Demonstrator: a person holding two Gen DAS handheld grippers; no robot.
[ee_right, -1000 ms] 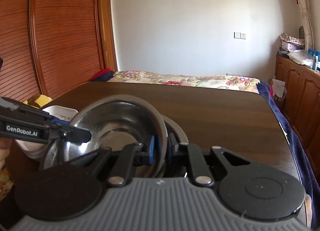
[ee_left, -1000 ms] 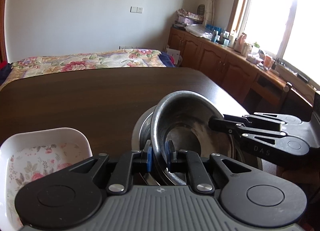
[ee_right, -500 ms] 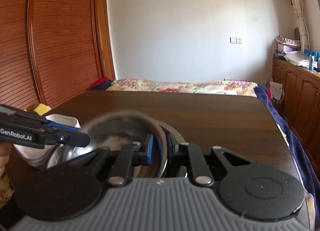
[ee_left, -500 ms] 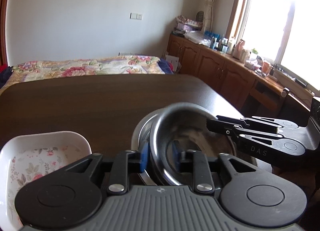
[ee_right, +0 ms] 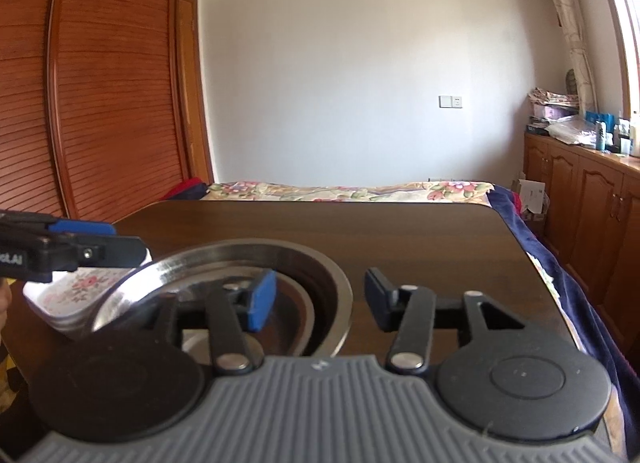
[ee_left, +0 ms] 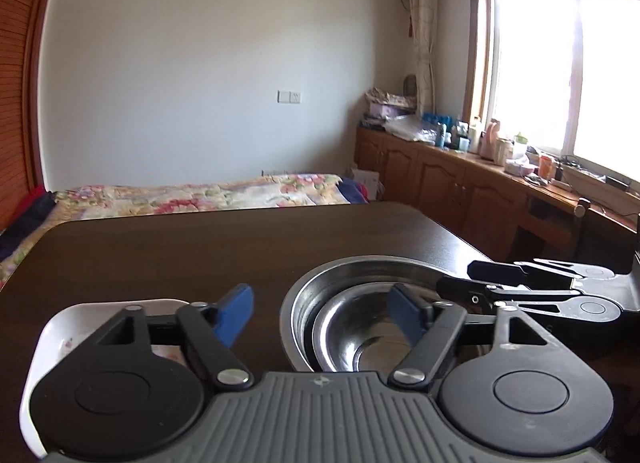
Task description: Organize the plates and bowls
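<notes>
Both my grippers stand spread wide and empty: the left gripper (ee_left: pixel 324 315) and right gripper (ee_right: pixel 320 299) flank the steel bowls (ee_left: pixel 360 327), nested on the dark table (ee_left: pixel 200 255). That nesting step looks finished; next I reach for the floral dish (ee_right: pixel 76 291) beside them.

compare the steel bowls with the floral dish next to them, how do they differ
The steel bowls are round, shiny bare metal, one nested inside the other. The floral dish is white with rounded corners and a pink flower print inside. In the right wrist view it sits left of the bowls. Both rest on the dark wooden table.
</notes>
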